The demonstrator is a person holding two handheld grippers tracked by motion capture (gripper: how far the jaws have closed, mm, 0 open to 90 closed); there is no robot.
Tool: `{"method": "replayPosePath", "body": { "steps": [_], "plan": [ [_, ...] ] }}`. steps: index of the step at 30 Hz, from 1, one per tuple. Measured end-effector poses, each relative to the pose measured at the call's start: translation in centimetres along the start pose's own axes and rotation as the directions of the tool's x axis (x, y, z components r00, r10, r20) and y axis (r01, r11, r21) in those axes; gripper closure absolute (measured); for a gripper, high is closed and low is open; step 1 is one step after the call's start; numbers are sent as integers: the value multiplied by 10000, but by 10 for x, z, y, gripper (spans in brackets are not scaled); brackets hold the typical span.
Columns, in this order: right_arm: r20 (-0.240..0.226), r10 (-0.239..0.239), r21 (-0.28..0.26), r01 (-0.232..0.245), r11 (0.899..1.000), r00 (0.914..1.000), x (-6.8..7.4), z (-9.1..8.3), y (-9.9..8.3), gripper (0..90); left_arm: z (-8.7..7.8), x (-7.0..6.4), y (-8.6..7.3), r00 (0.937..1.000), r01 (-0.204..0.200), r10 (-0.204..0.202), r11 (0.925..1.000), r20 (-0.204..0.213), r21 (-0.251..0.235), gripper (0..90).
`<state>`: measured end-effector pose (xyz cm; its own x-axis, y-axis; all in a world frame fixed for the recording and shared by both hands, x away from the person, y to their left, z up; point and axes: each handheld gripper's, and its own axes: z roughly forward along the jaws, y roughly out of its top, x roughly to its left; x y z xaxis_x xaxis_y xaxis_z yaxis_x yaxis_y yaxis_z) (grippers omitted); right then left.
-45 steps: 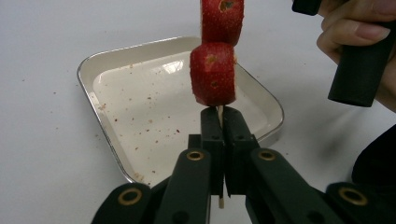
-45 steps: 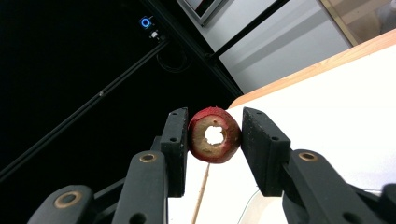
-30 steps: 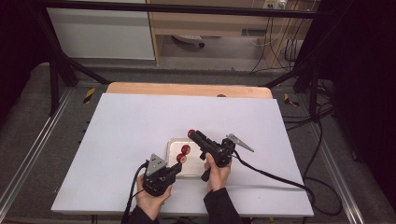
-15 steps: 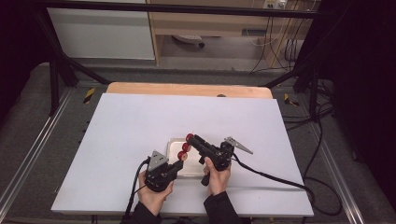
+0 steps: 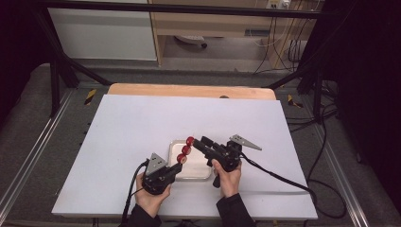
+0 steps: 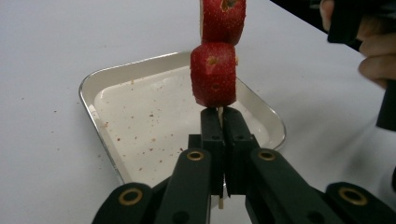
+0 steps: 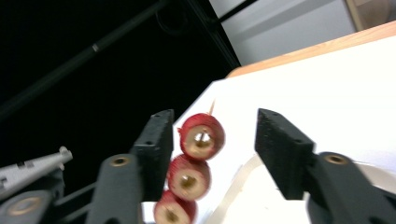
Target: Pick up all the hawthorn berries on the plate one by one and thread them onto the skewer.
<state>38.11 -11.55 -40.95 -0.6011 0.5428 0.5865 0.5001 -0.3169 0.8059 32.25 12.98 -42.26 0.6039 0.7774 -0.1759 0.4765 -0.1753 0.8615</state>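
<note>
— Start at the tools. What is the left gripper [image 6: 219, 116] doing?

— Its two black jaws are pressed together on a thin wooden skewer [image 6: 218, 110], clamping the stick just below the lowest fruit piece. In the high view the left gripper [image 5: 176, 169] sits at the near left corner of the tray, held in the person's left hand [image 5: 151, 198].

— And the right gripper [image 7: 212, 140]?

— Its jaws stand wide apart, one on each side of the skewer's upper end, touching nothing. In the high view the right gripper [image 5: 201, 143] points leftward over the tray, held in the right hand [image 5: 228, 177].

— What is on the skewer?

— Round red fruit pieces. The right gripper view shows three, stacked in a line: top piece [image 7: 202, 136], middle piece [image 7: 188, 178], bottom piece [image 7: 172, 210]. The skewer tip projects beyond the top piece.

— What lies below?

— One shallow rectangular white metal tray [image 6: 116, 105] with rounded corners, its floor flecked with red crumbs. The skewer is held above it, not resting in it.

— And the surroundings?

— One white table top [image 5: 142, 123] with a wooden edge [image 5: 189, 91] at the far side. A black cable [image 5: 279, 177] trails from the right gripper across the table.
</note>
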Motion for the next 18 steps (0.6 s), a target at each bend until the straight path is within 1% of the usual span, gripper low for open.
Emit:
{"method": "replayPosePath", "body": {
  "steps": [2,3,4,6,8,9,10,12,14,16,17,18],
  "plan": [
    [239,-412,287,405,9988,9989,0,-4,3,420,-1,3,-1,10000,-71,71,9999,-16,81,884],
    [362,-674,445,658,9968,9971,-1,-5,4,386,-1,4,-1,9997,-242,243,9996,-69,131,883],
    [463,-852,669,821,9944,9953,-1,-7,5,345,-2,5,-2,9995,-315,317,9994,-87,166,883],
    [651,-1212,1143,1132,9870,9905,-4,-9,7,281,-3,8,-3,9992,-381,383,9990,-81,243,883],
    [818,-1612,1610,1466,9760,9835,-7,-12,8,222,-4,10,-4,9989,-453,455,9985,-61,319,883],
    [860,-1831,1827,1652,9692,9793,-9,-13,8,197,-5,11,-4,9987,-508,510,9980,-47,369,882],
    [918,-2118,1993,1905,9613,9730,-11,-15,8,171,-6,12,-4,9987,-503,505,9980,-31,371,882],
    [1000,-2599,2435,2297,9423,9604,-15,-18,8,118,-7,15,-4,9985,-545,546,9975,-6,439,882],
    [1023,-2866,2863,2477,9256,9526,-20,-21,8,83,-9,18,-3,9981,-619,616,9968,67,516,882],
    [1080,-3298,3256,2800,9031,9379,-26,-25,7,65,-12,20,-2,9981,-616,610,9964,123,578,881],
    [1082,-3435,3501,2876,8915,9329,-29,-28,7,54,-13,22,-2,9977,-663,655,9958,149,631,881],
    [1119,-3605,3691,2981,8803,9260,-31,-30,6,46,-14,23,-1,9974,-715,706,9950,150,701,881]
  ]
}}
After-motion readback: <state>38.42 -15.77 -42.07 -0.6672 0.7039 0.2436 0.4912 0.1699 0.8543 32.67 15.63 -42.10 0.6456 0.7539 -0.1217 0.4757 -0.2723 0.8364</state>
